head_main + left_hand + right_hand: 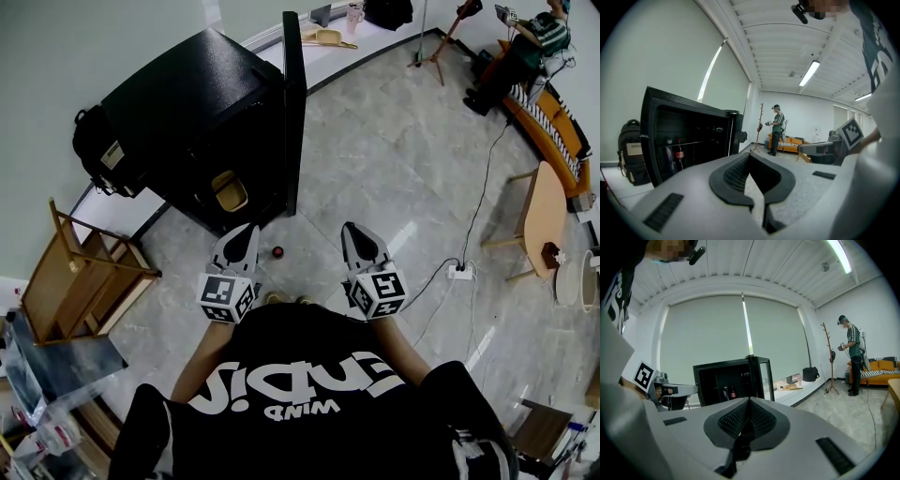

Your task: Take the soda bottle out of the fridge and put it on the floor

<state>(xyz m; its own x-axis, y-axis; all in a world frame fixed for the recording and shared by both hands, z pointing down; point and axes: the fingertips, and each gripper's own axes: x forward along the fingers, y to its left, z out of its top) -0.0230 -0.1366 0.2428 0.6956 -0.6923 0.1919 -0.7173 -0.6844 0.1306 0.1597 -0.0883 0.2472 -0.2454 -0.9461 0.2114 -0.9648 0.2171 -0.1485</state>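
Shows the soda bottle (679,154) upright on a shelf inside the black fridge (689,133), with a red label showing, at the left of the left gripper view. Finds the same soda bottle (732,392) at centre frame in the right gripper view, small and dark with a touch of red, within the same cabinet. Catches the fridge door (293,112) standing wide open, edge-on in the upper middle of the head view. Places the left gripper (249,231) and the right gripper (353,229) side by side in the lower centre of that view, both aimed toward the fridge, apart from it and clear of the bottle. Reveals both pairs of tongs pressed together at the tips, with nothing pinched between them. Picks out a small red-topped object (277,251) on the pale tiled floor (394,169) between the two grippers, too small to identify. Takes in a black backpack (89,141) against the fridge's left side, a wooden frame (84,272) at the left edge and a wooden table (544,211) at the right. Includes a second person (539,37) in a striped top at the upper right, near an orange sofa (881,367) and a coat stand (828,357).
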